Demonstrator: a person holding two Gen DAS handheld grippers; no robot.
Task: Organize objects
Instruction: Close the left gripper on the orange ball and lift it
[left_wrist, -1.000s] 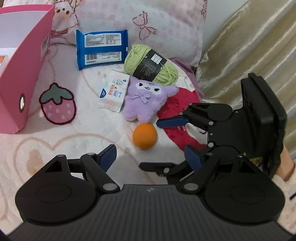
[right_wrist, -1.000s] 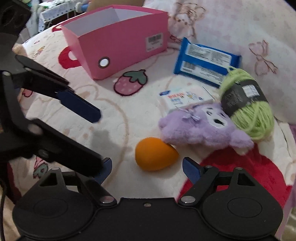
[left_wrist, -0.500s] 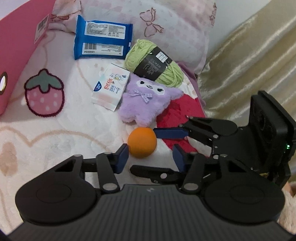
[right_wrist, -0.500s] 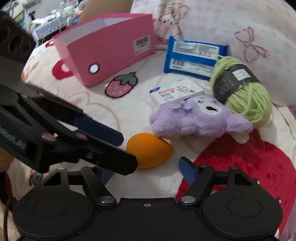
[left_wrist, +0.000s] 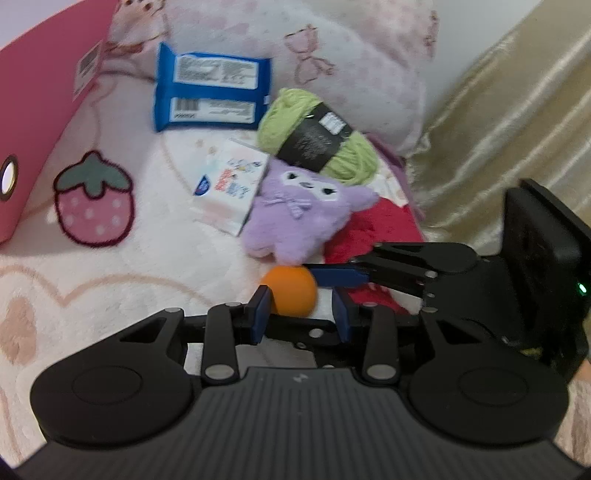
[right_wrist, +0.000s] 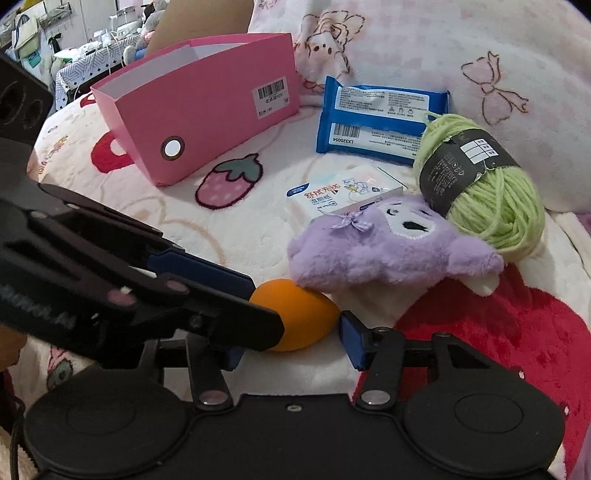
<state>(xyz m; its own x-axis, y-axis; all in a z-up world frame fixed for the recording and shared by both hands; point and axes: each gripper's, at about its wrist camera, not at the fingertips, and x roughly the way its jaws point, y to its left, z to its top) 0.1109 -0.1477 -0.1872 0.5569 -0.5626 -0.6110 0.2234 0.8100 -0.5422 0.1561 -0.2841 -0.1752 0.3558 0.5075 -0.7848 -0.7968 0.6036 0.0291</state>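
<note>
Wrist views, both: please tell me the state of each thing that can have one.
Pink cardboard box: upright, top open.
Blue wipes pack: flat, barcode up.
Green yarn skein: wound, banded.
Purple plush toy: lying face up.
White tissue pack: flat, printed side up.
Orange egg-shaped sponge: resting on blanket, unlifted.
Left gripper: open around sponge, jaws have just been closing.
Right gripper: open around sponge, jaws have just been closing.

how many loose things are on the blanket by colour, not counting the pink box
orange: 1, egg-shaped sponge
purple: 1, plush toy
green: 1, yarn ball
blue: 1, wipes pack
white: 1, tissue pack
total: 5
</note>
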